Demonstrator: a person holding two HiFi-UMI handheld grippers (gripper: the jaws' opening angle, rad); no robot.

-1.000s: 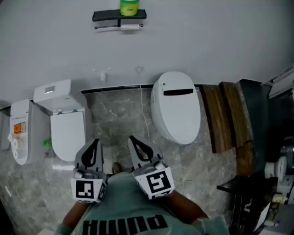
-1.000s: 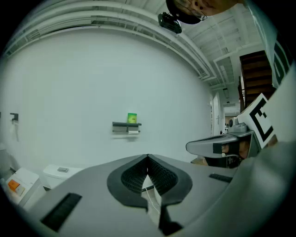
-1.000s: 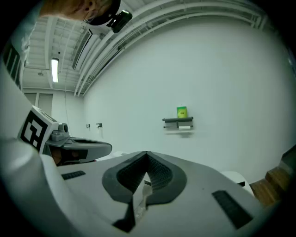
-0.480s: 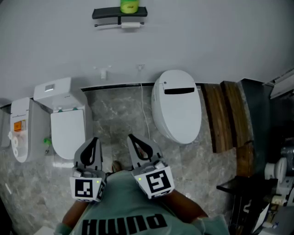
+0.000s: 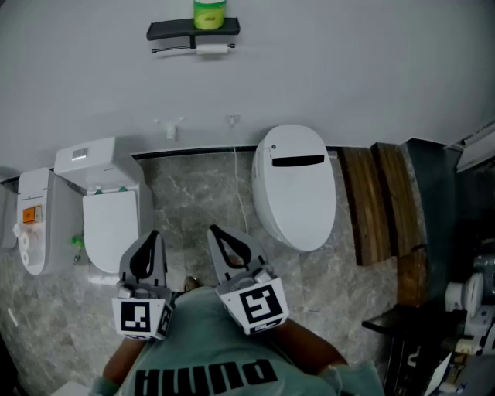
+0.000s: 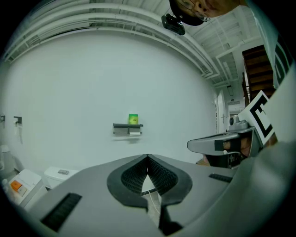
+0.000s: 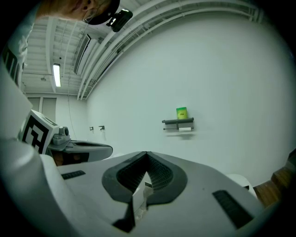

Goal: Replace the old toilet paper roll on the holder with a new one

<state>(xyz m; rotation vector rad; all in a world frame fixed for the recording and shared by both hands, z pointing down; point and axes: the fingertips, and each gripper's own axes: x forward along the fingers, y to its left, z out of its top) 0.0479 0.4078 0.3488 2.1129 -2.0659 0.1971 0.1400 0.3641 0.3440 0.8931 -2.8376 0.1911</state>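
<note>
Fingers of the left gripper (image 6: pixel 147 158) and right gripper (image 7: pixel 147 154) sit clenched on nothing, probably because the wall holder (image 5: pixel 193 31) is well out of reach.

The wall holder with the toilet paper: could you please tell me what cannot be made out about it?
Paper roll: too small in every view to judge how much is left.
Green container on the holder: its top is cut off by the head view's upper edge, and its label is too small in both gripper views.
</note>
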